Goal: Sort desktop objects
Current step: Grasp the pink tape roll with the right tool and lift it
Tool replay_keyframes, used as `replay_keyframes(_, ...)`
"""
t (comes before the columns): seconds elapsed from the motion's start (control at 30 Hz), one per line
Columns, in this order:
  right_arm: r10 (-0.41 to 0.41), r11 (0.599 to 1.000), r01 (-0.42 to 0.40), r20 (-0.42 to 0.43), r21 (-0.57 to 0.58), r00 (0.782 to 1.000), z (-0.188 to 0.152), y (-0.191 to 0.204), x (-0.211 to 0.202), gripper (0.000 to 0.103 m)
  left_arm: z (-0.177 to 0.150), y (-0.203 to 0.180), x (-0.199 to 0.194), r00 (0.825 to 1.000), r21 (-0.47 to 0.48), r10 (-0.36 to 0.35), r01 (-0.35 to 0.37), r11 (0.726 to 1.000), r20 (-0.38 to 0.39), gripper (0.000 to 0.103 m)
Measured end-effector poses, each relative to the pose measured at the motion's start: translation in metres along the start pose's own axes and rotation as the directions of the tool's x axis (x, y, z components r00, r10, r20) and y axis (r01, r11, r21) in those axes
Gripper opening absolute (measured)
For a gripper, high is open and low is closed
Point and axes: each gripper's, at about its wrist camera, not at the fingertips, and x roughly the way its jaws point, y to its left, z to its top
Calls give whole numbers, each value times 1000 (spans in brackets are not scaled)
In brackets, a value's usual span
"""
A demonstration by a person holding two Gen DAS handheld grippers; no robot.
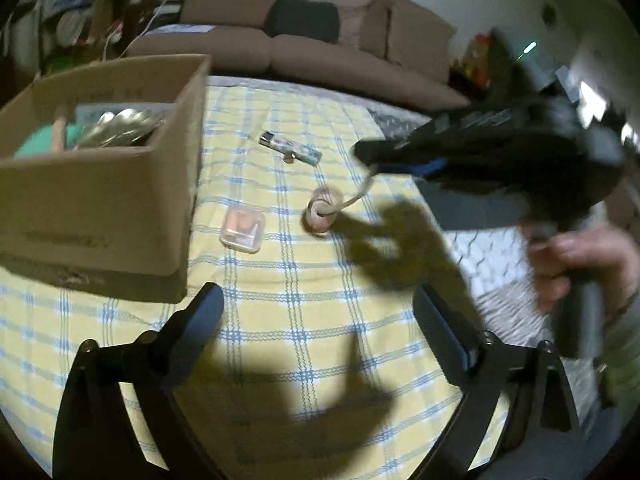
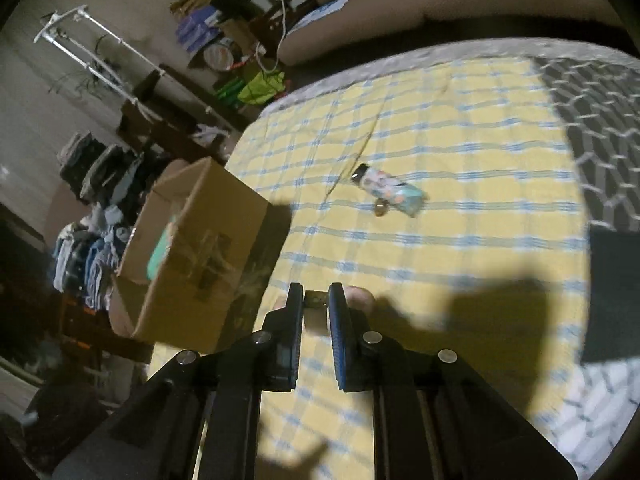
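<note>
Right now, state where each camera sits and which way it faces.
Left wrist: on the left gripper, jaws open at bottom, facing across the checked cloth toward box, lighter and sofa; right hand and right gripper enter at right.
Right wrist: on the right gripper, closed on the cord, looking along the cloth toward the lighter, box at left.
Shared: cloth, box, lighter.

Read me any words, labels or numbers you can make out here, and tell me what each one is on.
None can be read.
Cardboard box: a dark printed line low on its front, too blurred to read.
Lighter: a colourful printed wrap, no legible words.
Small clear case: no text visible.
</note>
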Motion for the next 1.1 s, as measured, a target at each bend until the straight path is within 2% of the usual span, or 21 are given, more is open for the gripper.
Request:
replay_keyframes(0.07,-15,1000,15,1,-6,1000,-6,-3,-13,12,-3,-4,3,1000,4,26,-26,1000,-7,91)
replay_keyframes(0.17,-63,998,63,-27,-12,998,-15,-13,-11,12,-4,-2,11,1000,-27,17,-18,999,-19,91)
replay_keyframes(0.27,-51,998,53,-41,29,998,-23,-28,3,14,-4,-2,20,998,-16,39,-39,999,-42,91)
replay_keyframes(0.37,-2,997,3,-24,79,1000,-23,-38,15,14,-5,0,24,997,-23,32,-34,999,-68,91)
replay_keyframes(0.57,51,988,-51,2,145,999,-11,-41,41,14,-2,3,29,996,-31,24,-27,999,-84,91)
replay_keyframes(0.63,31,991,-29,-11,133,999,-9,-40,47,15,-2,7,29,996,-35,30,-33,999,-87,91)
replay_keyframes(0.7,13,992,-7,-44,128,999,-9,-42,49,29,-2,9,28,996,-44,30,-34,998,-85,92)
replay_keyframes(0.73,-2,991,8,-47,133,999,-10,-44,46,44,-2,9,28,996,-44,34,-37,998,-82,92)
replay_keyframes(0.77,-1,991,5,-36,134,999,-11,-45,42,50,-2,9,26,996,-39,36,-39,998,-78,92)
replay_keyframes(0.8,9,992,-9,-4,127,1000,-12,-45,32,50,-2,8,25,997,-30,41,-43,999,-68,92)
replay_keyframes(0.87,-2,996,-3,54,84,999,-13,-40,13,50,-2,4,22,998,-7,41,-41,999,-41,91)
replay_keyframes(0.97,-60,996,64,85,-55,995,-15,-21,-3,50,-4,6,14,1000,-23,24,-24,999,16,78)
replay_keyframes(1.1,-124,955,141,79,-262,989,-25,9,1,50,-4,17,6,999,-79,16,-13,997,31,77)
